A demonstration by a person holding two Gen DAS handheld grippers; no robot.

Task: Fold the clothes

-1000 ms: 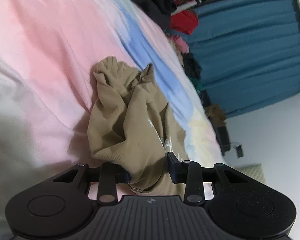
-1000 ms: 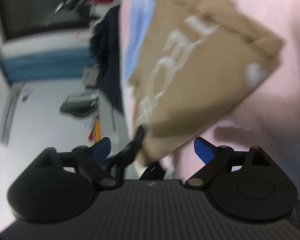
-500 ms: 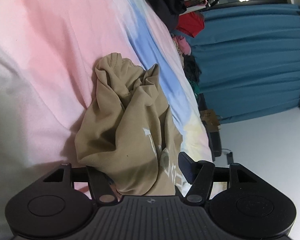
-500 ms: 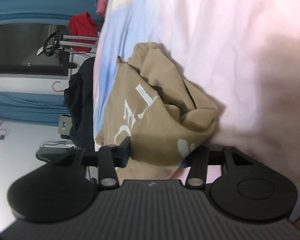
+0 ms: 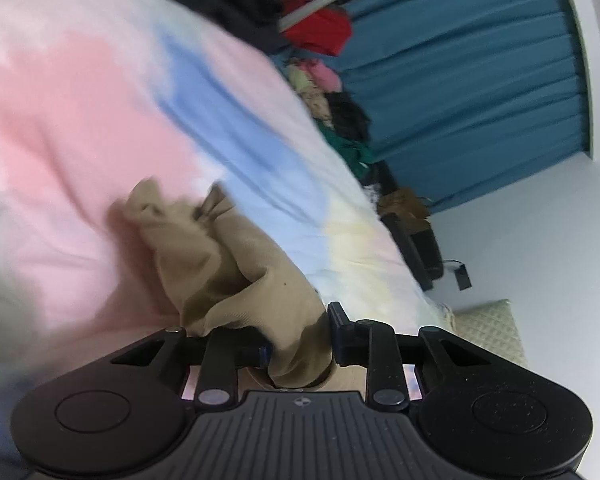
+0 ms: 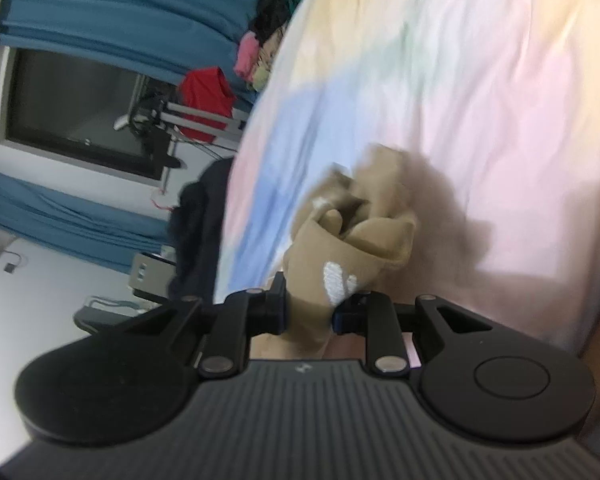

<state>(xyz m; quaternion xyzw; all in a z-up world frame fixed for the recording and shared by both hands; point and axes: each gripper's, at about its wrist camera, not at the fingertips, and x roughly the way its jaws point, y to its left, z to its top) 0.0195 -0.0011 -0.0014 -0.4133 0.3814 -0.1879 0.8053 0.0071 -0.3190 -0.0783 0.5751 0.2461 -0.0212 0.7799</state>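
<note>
Both tongs, left (image 5: 298,342) & right (image 6: 310,308), clamp bunched tan shirt (image 5: 224,264); bedsheet (image 5: 80,120) beneath.

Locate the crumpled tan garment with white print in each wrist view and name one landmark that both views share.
Left wrist: the crumpled tan garment sits lower centre, running down between the left gripper fingers.
Right wrist: same garment at centre, pinched in the right gripper.
Shared landmark: red clothing on the rack, beside the blue curtain.
</note>
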